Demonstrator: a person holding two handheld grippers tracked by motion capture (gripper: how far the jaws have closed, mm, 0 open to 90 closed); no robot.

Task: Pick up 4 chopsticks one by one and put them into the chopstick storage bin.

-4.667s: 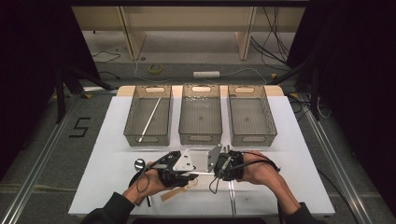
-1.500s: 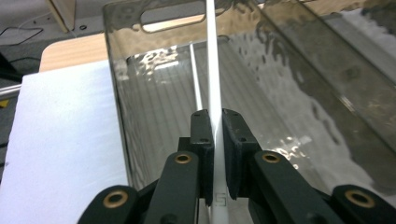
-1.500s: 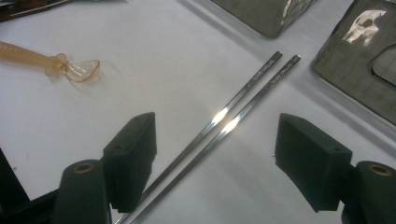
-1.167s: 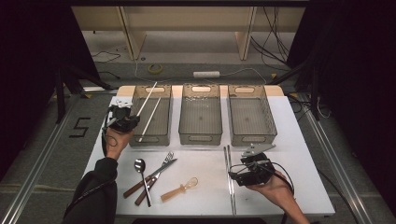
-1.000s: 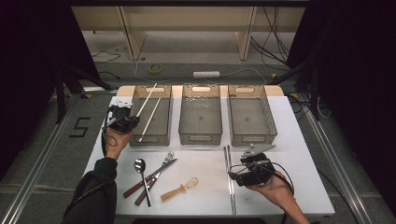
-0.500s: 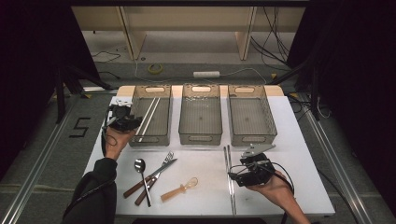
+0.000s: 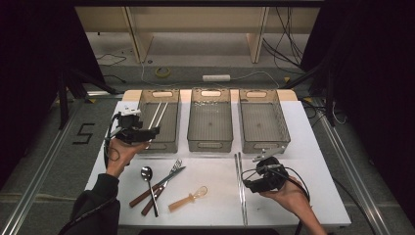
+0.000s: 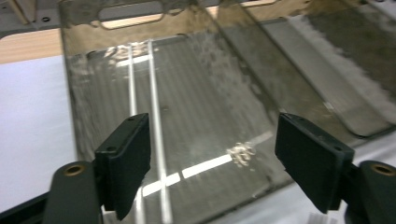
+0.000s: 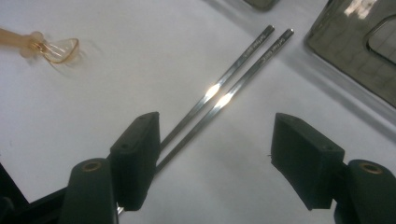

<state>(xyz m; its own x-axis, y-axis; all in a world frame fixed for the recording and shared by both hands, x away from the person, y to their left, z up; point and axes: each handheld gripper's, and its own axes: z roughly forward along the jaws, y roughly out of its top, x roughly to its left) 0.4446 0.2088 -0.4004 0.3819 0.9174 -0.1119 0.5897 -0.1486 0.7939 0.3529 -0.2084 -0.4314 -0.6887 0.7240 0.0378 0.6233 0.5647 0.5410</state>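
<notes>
Chopsticks [image 7: 157, 115] now lie in the left bin [image 7: 159, 122] (dropped from the left tool [image 7: 155, 131], whose jaws have just been opening, empty); right tool [image 7: 246, 185] gapes over the desk's metal pair [image 7: 240, 181].

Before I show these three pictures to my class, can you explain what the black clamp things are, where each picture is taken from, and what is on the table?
A person holds a two-jaw gripper in each hand. The high view looks down on the white table; the other two cameras ride on the grippers.

The left gripper, whose jaws have just been opening, hangs empty over the left bin, where two white chopsticks lie. The right gripper is open above the metal chopsticks.

Also on the table: two more bins, a spoon, a fork, a knife and a clear-bowled spoon.
</notes>
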